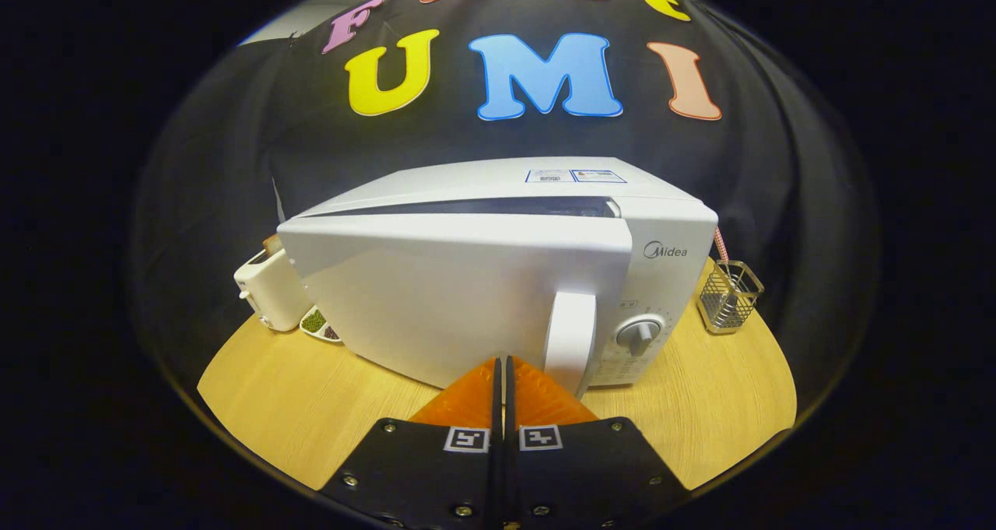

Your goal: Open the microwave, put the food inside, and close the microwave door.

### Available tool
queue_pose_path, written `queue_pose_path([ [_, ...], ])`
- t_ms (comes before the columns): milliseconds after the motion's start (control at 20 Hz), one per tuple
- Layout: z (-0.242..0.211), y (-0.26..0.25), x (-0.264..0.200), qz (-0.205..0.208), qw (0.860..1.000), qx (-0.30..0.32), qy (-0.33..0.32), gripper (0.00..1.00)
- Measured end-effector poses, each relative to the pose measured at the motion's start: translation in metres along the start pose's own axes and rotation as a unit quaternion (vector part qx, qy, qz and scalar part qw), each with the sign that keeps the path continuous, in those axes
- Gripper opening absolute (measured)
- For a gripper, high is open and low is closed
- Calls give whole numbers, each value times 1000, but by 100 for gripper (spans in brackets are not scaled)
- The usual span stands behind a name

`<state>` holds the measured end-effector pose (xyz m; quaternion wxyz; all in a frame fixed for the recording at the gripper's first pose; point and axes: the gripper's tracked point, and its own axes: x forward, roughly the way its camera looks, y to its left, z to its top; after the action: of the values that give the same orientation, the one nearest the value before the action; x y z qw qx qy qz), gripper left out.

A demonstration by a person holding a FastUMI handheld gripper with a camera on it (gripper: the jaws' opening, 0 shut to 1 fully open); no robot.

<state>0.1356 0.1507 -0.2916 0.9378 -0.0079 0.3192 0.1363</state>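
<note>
We see the gripper with its two fingers brought together, a thin slit at most left between them and nothing held, its tips right up against the lower front of the microwave, just beside the door handle; whether they actually touch the door we cannot tell. The microwave is white and stands on a light wooden table. Its door is not flush with the body: a dark gap shows along the top edge, narrow near the handle and control side and widening toward the far side, so it stands slightly ajar. Beside the handle, on the control panel, we make out a round knob with small markings around it. Behind the microwave's far corner stands a white toaster with something brownish poking out of its top, and next to it a small dish holding green and dark bits, which may be the food, though it is too small to be sure. On the other side of the microwave, apart from it, stands a wire mesh holder on the table, with a striped straw-like stick rising beside it.
</note>
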Motion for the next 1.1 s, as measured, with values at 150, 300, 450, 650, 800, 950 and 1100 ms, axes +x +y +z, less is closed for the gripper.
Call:
queue_pose_path([
  [150,13,-3,15,-8,1000,18,-2,0],
  [300,19,0,27,-12,999,37,1,0],
  [450,19,-1,29,-33,999,13,-6,0],
  [650,17,-6,40,-42,998,47,0,0],
  [800,17,-5,39,-52,999,6,-6,0],
  [950,26,-10,22,-62,998,16,-19,0],
  [1100,34,-14,-6,-66,997,15,-38,0],
])
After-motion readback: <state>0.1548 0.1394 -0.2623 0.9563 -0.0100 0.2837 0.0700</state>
